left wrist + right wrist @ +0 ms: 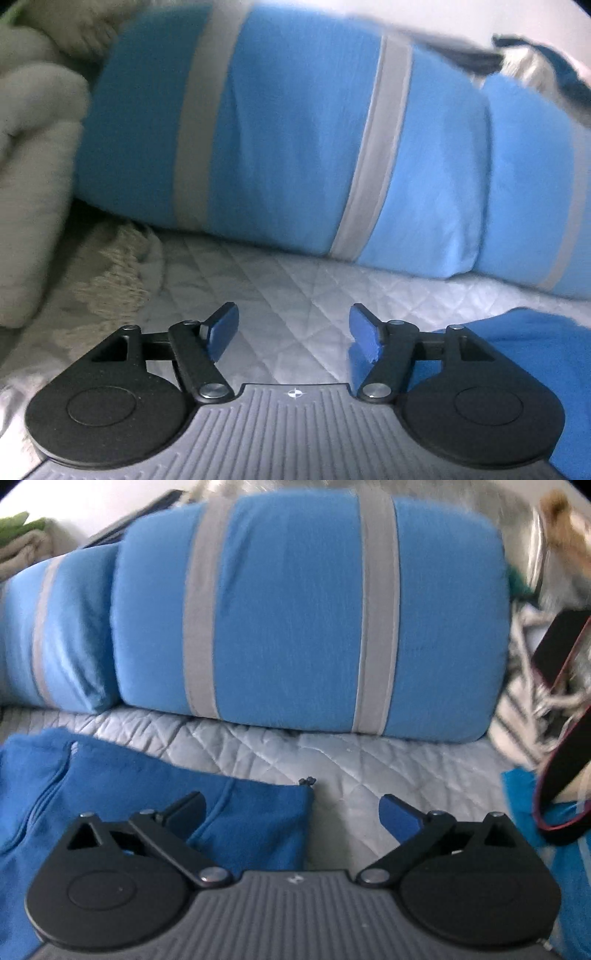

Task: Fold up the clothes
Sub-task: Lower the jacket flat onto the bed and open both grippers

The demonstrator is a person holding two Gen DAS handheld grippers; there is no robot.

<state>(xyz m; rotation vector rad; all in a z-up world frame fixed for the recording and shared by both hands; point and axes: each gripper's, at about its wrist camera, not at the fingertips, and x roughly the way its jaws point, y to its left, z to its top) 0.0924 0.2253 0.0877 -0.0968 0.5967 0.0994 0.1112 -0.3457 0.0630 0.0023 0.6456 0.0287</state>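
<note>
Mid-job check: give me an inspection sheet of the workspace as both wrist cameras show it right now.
Surface: pale grey quilted bedcover, bare between the garment and the pillows.
Job's things: dark blue fleece garment lying on the bedcover, under the right gripper's left finger; not gripped.
Clutter: two light blue pillows with grey stripes at the back; cream fringed blanket in the left wrist view; black bag with red trim on the right.
Grippers: left gripper open, nothing between the pads; right gripper open wide, holding nothing.
Cables: nothing seen.
Surroundings: white wall behind; the far right corner is blurred and cannot be read.
</note>
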